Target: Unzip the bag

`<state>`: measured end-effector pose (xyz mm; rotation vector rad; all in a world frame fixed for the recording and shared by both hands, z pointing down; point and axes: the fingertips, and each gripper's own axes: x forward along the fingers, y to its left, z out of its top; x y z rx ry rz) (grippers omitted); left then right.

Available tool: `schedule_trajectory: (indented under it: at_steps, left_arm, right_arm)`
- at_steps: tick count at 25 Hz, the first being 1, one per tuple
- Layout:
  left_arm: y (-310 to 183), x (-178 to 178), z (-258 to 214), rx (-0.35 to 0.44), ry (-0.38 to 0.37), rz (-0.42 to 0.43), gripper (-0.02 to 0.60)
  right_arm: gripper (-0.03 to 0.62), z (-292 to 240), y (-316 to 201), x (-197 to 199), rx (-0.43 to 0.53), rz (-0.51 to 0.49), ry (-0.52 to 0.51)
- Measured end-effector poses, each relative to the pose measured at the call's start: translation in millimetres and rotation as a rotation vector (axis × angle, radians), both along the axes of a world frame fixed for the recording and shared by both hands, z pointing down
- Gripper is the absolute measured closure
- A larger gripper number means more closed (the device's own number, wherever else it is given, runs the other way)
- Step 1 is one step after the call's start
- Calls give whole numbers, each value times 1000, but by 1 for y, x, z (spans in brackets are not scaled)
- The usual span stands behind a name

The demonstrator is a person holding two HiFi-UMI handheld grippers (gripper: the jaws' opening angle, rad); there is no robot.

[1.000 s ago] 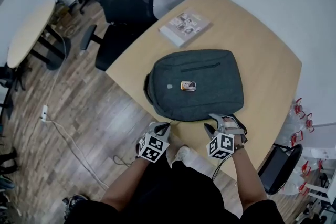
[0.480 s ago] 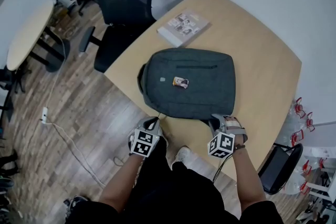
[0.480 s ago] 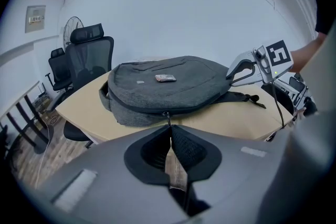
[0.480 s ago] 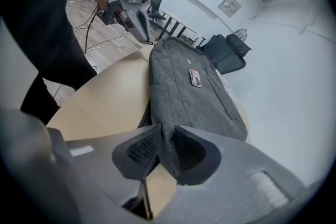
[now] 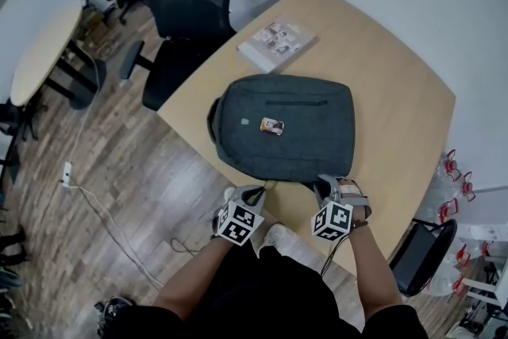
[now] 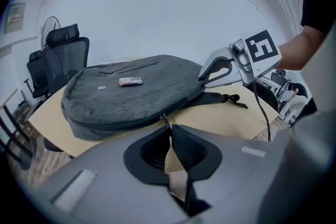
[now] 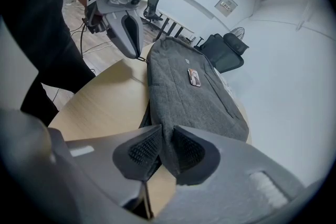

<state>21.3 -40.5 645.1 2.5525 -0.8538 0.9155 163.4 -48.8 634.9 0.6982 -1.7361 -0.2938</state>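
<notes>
A grey backpack (image 5: pixel 286 127) lies flat on the wooden table (image 5: pixel 397 83), with a small tag on its front. My left gripper (image 5: pixel 259 190) sits at the bag's near left corner, shut on the zipper pull (image 6: pixel 164 119); in the left gripper view the jaws meet at the pull (image 6: pixel 170 131). My right gripper (image 5: pixel 333 183) is at the bag's near right edge. Its jaws have just been closing, and they now pinch a fold of the grey fabric (image 7: pixel 166 147). Each gripper shows in the other's view, the right gripper (image 6: pixel 206 75) and the left gripper (image 7: pixel 136 55).
A book (image 5: pixel 278 44) lies on the table beyond the bag. A black office chair (image 5: pixel 186 4) stands at the table's far left side, and a second table (image 5: pixel 44 44) is further left. Black straps (image 6: pixel 226 98) trail from the bag. A cable (image 5: pixel 103 210) runs over the floor.
The bag has slid a little to the left and away. My left gripper swung left, then came back right. My right gripper's jaws went from wide to closed on the bag's edge.
</notes>
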Motion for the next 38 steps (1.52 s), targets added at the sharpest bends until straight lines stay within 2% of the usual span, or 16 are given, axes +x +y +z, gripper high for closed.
schedule_trajectory:
  at_steps: [9,13,16,20,23,24,27,28,30,34,38]
  left_arm:
    - [7,61,-4,2,33,120,546]
    - [5,59,-2,9,33,108,543]
    - [4,53,-6,41,27,88,549]
    - [4,39,-20,71,34,44,548]
    - [1,27,-38,104,71,-8,544]
    - [-1,23,-46,117,89,-29,541]
    - [-8,14,-73,167,154,-95,543]
    - [-11,12,-83,187,179,-115,543]
    - [-16,9,-107,239,232,-149,549]
    - [-24,1,-156,351,311,-206,561]
    - [-24,3,-189,415,361,-209,563]
  right_arm:
    - [522,0,-2,-2,2,3,-10]
    - [514,1,-2,-2,23,-10,-9]
    - [482,-5,0,-3,39,-4,-61]
    - [451,-38,5,-15,83,51,-244]
    - [451,-69,10,-25,105,127,-451]
    - [461,-79,11,-29,108,158,-531]
    - [552,-113,13,-31,148,248,-773]
    - [590,-126,13,-30,184,270,-849]
    - [591,-155,15,-22,283,302,-970]
    - [591,-202,21,-7,427,346,-1107]
    - [592,-218,32,0,469,347,-1100]
